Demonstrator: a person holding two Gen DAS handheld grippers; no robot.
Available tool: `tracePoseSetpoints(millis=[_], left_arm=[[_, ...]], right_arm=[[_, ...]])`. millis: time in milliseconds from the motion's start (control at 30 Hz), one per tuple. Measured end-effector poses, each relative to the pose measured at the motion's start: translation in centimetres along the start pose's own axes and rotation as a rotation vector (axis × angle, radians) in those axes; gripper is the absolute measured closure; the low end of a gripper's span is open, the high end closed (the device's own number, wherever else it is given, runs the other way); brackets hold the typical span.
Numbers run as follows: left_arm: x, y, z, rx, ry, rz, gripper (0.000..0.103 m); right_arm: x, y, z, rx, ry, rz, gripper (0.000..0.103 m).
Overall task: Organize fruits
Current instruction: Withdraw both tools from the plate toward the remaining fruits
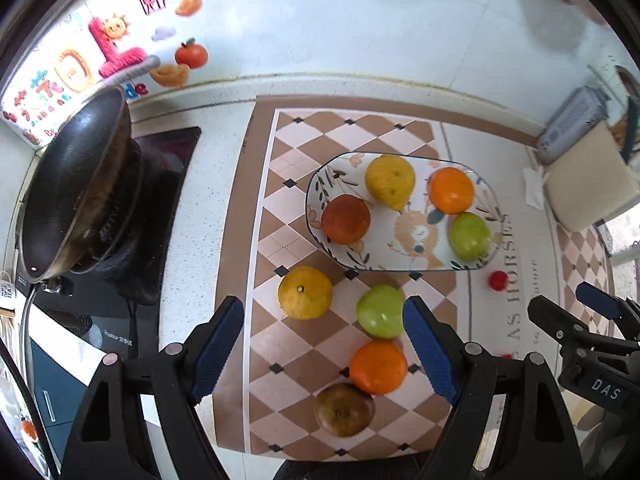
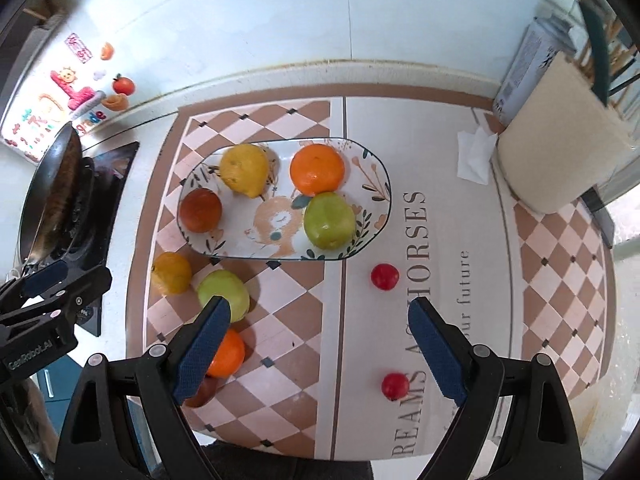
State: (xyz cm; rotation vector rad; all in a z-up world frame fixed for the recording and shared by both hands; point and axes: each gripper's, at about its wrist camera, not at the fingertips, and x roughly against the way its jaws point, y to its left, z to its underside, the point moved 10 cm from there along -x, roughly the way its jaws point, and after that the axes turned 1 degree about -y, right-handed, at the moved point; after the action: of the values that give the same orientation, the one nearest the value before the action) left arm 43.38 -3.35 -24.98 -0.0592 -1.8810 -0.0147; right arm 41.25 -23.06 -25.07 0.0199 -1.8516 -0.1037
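both the left gripper [image 1: 323, 344] and right gripper [image 2: 320, 346] are wide and empty. the round green apple [image 1: 380, 311] lies beside the oval patterned plate [image 1: 404, 266]; it probably can roll away if one finger pushes it.

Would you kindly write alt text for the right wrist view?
The open right gripper hovers over a checkered mat with loose fruit and two small red fruits. Beyond, a patterned plate holds four fruits.
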Motion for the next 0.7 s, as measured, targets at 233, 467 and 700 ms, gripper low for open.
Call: tracePoseSetpoints(millis=[233,467,700], left_arm=[[4.4,-0.1,1.3,-0.010,-0.072,0.011,0.022],[7.7,-0.2,1.9,-0.012,-0.131,0.015,0.022],[9.8,-0.8,2.5,-0.015,-0.165,0.025,0.022]], right_arm=[[4.6,0.9,1.5,0.004,-0.076,-0.005,0.010],[8.6,1.5,2.4,0.005,-0.141,-0.018,0.010],[11.6,1.4,2.9,-0.004,-0.193,-0.016,0.010]])
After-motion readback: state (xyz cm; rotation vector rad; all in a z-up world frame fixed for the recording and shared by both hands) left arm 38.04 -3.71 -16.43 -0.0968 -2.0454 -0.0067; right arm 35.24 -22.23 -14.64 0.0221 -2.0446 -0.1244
